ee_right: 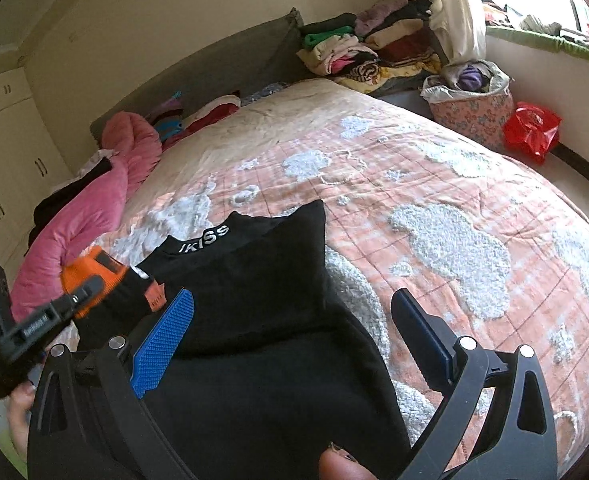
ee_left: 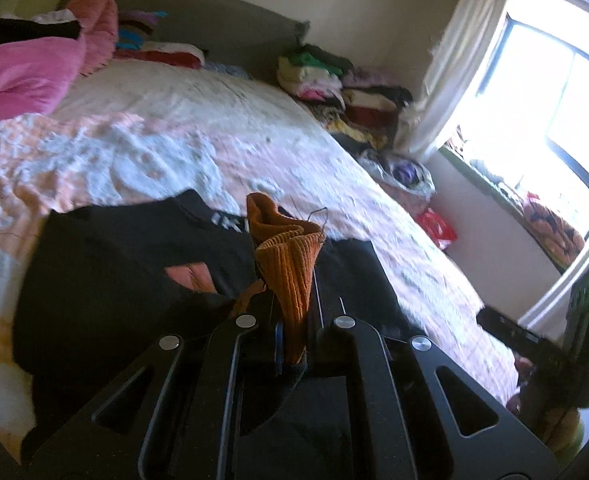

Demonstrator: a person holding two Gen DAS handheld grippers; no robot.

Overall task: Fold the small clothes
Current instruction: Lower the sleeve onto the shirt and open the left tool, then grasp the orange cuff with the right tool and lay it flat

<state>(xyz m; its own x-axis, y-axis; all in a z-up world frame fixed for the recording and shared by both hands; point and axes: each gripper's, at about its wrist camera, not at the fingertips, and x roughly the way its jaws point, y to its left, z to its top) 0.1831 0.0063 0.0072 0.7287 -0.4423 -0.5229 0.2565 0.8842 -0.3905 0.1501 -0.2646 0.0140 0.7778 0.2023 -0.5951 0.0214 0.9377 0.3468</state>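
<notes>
The left tongs (ee_left: 290, 320) pinch the orange ribbed-knit cuff (ee_left: 290, 264) above the black top (ee_right: 254, 288) on the bed (ee_right: 434, 184). The right tongs (ee_right: 290, 340) gape wide, empty, directly over its body, nearer.

Blown-out daylight from window (ee_left: 554, 92), motion blur left view, fisheye-warped dark corners.
</notes>
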